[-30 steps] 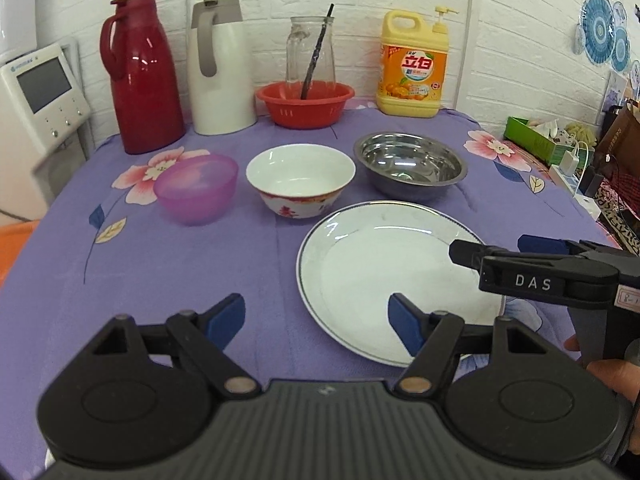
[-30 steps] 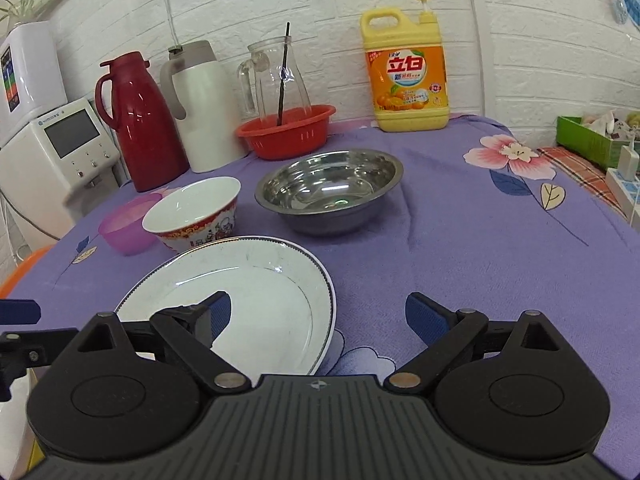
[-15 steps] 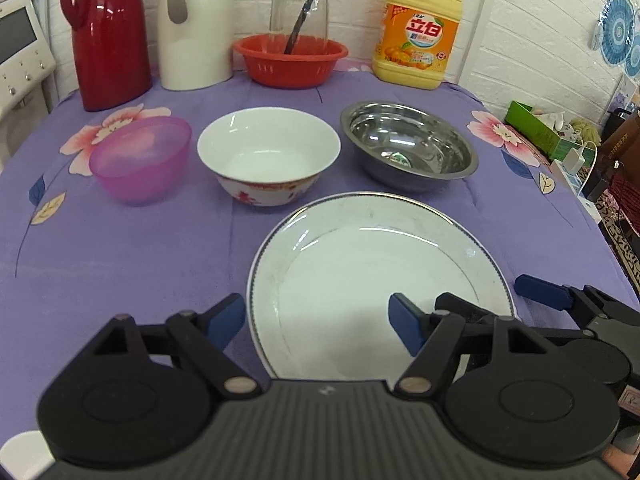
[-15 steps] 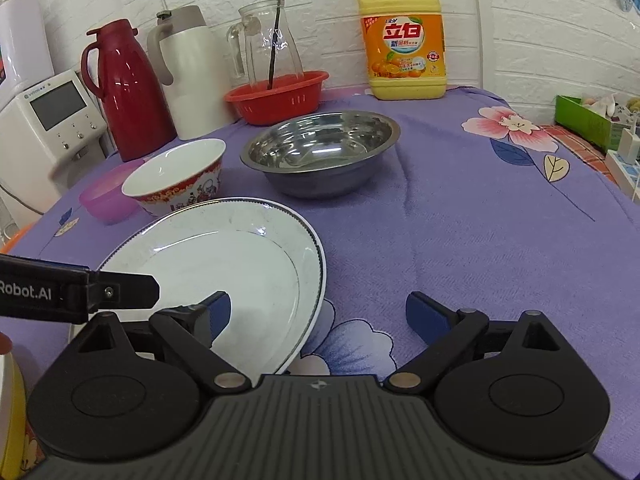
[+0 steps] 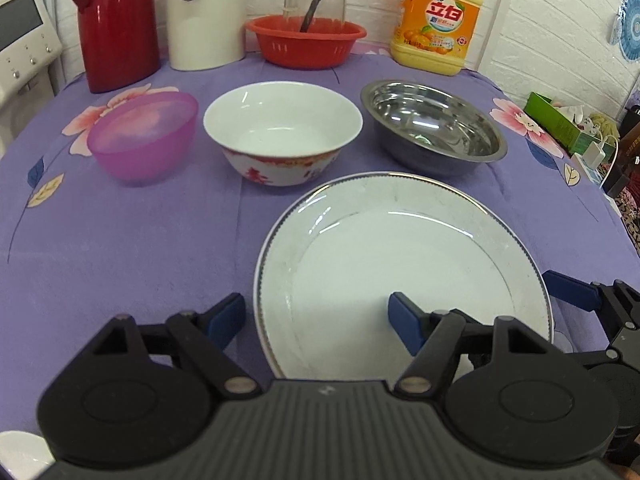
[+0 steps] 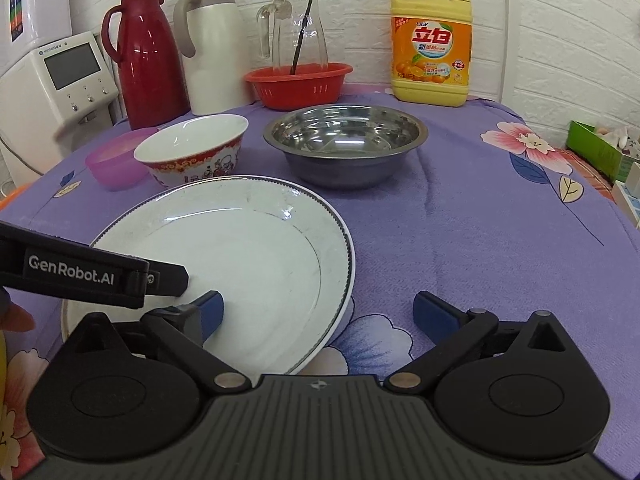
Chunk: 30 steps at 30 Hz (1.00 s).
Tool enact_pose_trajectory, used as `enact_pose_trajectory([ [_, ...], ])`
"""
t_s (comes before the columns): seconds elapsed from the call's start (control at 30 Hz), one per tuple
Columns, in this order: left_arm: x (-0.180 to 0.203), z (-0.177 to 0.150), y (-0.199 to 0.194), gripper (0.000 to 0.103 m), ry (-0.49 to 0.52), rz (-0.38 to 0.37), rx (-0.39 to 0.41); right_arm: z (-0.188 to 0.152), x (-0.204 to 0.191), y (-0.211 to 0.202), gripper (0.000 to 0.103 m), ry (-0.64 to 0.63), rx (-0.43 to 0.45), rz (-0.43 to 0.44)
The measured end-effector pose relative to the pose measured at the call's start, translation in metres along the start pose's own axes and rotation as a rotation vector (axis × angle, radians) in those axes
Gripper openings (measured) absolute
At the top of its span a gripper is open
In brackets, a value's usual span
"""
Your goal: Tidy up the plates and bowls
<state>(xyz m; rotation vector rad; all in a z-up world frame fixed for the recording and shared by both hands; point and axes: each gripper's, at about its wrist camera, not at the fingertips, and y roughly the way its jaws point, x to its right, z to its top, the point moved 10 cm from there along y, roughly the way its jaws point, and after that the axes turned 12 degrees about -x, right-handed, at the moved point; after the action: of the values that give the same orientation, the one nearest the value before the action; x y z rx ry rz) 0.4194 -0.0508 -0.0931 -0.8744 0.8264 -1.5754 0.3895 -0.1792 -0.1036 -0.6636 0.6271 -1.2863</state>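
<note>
Two released grippers bracket the white plate point(image 5: 404, 264) — left gripper point(image 5: 318, 320) astride its left rim, right gripper point(image 6: 318, 310) astride its right — and uneven closure risks tipping it toward the ceramic bowl point(image 5: 282, 136) and steel bowl point(image 5: 434, 124) just beyond the jaws.

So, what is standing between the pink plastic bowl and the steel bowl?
The white ceramic bowl with red pattern stands between the pink plastic bowl and the steel bowl, apart from both. The left wrist view shows it best.
</note>
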Motion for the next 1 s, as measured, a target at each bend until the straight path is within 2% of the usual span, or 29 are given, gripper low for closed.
enact_pose_trajectory([
  [0.2,0.012,-0.002,0.0,0.065,0.019,-0.003,0.023,-0.002,-0.015,-0.001,0.103,-0.042,0.002,0.044],
  [0.27,0.013,-0.001,-0.002,0.061,0.012,0.009,0.027,-0.003,-0.028,-0.005,0.103,-0.069,0.017,0.064],
  [0.77,0.016,0.0,-0.022,0.059,0.025,-0.001,0.071,0.004,-0.03,-0.02,0.103,-0.059,0.085,0.057],
  [1.0,-0.006,-0.013,-0.059,0.059,-0.011,-0.006,0.119,0.007,-0.055,-0.044,0.103,-0.105,0.131,0.087],
])
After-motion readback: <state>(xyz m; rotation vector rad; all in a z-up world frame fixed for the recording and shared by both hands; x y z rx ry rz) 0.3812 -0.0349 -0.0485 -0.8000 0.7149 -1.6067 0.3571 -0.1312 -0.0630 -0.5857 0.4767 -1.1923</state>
